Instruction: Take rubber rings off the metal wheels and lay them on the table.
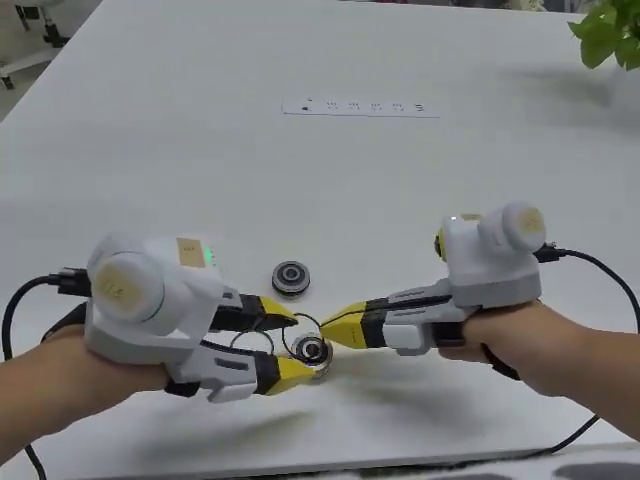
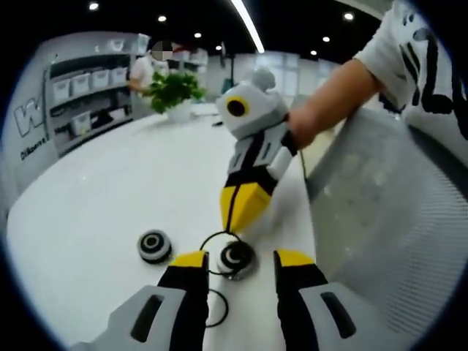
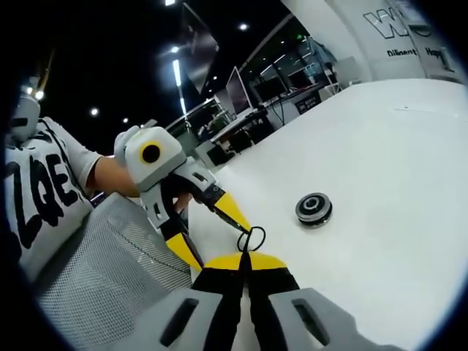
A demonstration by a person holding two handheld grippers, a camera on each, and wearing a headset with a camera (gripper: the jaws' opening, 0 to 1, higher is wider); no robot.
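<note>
Wheel (image 1: pixel 312 350), pinched ring (image 3: pixel 253 238) near table (image 1: pixel 420 200) front edge, wide tabletop beyond

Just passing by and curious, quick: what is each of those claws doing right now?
Left gripper: open, jaws either side of a metal wheel.
Right gripper: shut, pinching a rubber ring.

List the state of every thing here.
left gripper: open, jaws flanking near wheel.
right gripper: shut on held ring.
held ring: pinched, apparently part-way off near wheel.
near wheel: flat on table.
far wheel: ring on, untouched.
loose ring: off, lying on table.
</note>
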